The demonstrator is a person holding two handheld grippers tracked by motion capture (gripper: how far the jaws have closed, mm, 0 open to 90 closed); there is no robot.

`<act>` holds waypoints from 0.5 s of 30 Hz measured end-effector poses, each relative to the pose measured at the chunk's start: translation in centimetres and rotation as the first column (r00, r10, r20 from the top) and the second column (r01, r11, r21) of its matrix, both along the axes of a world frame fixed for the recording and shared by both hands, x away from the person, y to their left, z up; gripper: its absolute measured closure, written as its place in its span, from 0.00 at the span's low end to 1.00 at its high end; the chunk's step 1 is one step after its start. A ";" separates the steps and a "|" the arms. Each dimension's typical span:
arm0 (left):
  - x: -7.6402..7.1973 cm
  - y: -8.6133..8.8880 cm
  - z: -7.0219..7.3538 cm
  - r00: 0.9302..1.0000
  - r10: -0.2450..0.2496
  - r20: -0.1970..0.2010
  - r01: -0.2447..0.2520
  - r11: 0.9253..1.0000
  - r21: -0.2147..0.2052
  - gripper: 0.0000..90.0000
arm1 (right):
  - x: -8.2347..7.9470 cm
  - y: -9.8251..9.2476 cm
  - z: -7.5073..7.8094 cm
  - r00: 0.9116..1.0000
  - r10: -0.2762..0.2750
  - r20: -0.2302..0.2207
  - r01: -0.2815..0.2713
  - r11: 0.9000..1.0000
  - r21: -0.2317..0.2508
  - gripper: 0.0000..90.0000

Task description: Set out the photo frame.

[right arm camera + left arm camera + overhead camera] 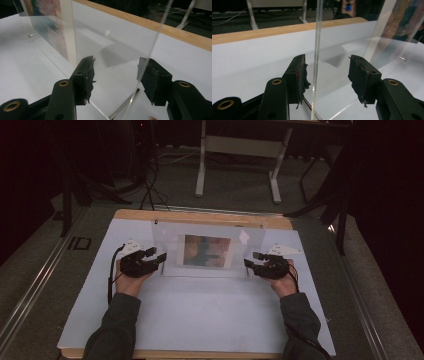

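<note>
**Clear picture frame stands free between our open fingers**

The clear frame stands upright toward the far half of the counter, with a colourful picture sandwiched at its middle. We judge that it rests on its lower edge and on thin metal pins, one of which shows at its foot in the right gripper view.

Our left gripper sits at the frame's left edge and our right gripper at its right edge, one at each end so the sheet stays balanced. The fingers on both are spread wide. In the left gripper view the sheet's edge runs between the pads without either pad pressing on it. In the right gripper view the edge passes just beside the right-hand pad; we cannot tell whether it touches there.

Behind the counter's wooden rim are a table frame's white legs on the floor.
</note>
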State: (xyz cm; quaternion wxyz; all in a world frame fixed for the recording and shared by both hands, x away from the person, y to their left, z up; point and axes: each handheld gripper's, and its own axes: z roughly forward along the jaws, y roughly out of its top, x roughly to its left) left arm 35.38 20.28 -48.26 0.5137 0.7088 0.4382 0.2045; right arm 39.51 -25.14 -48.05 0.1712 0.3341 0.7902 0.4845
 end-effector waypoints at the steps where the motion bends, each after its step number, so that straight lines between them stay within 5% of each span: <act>1: 0.0 0.0 0.0 1.000 0.000 0.000 0.000 1.000 0.000 0.53 | 0.0 -0.1 0.0 1.000 0.003 -0.002 -0.003 1.000 0.001 0.51; 15: -0.8 0.9 0.6 1.000 0.006 -0.005 -0.006 1.000 0.000 0.54 | -0.1 -2.3 0.9 0.998 0.021 -0.055 -0.021 1.000 0.002 0.51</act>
